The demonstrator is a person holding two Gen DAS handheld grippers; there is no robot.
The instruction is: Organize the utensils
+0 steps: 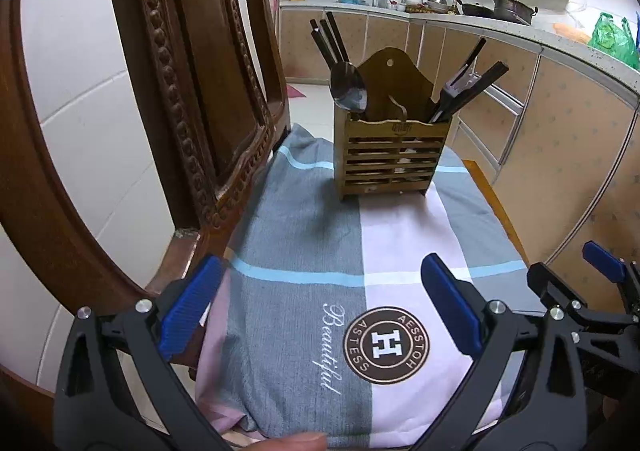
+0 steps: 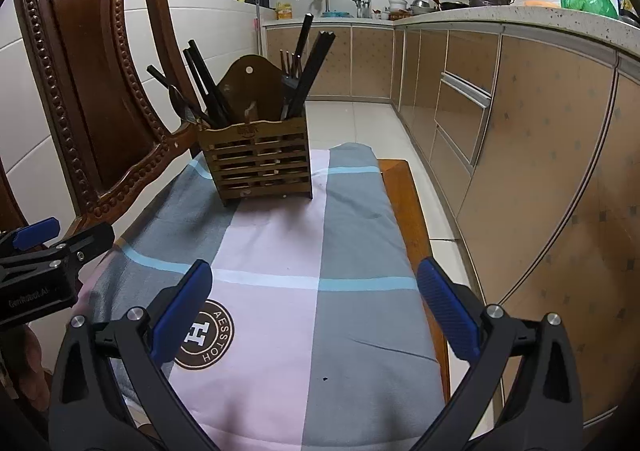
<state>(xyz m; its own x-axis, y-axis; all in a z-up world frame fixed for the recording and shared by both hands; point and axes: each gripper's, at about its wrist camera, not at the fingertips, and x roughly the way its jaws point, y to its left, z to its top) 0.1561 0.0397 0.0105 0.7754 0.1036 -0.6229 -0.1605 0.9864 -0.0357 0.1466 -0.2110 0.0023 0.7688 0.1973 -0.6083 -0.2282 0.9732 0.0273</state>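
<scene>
A slatted wooden utensil holder (image 1: 394,159) stands at the far end of a cloth-covered bench (image 1: 312,251); it also shows in the right wrist view (image 2: 258,167). A metal spoon (image 1: 349,87) and black chopsticks (image 1: 330,37) lean in its left part, and more black chopsticks (image 1: 470,91) lean in its right part. My left gripper (image 1: 324,307) is open and empty above the near cloth. My right gripper (image 2: 316,311) is open and empty beside it, over the cloth (image 2: 288,251). Both are well short of the holder.
A carved wooden chair back (image 1: 192,63) stands close along the left of the bench. Kitchen cabinets (image 2: 520,139) run along the right, with a tiled floor aisle (image 2: 360,119) between. The bench's wooden edge (image 2: 416,219) shows at the right. The counter (image 1: 460,11) holds pots and bags.
</scene>
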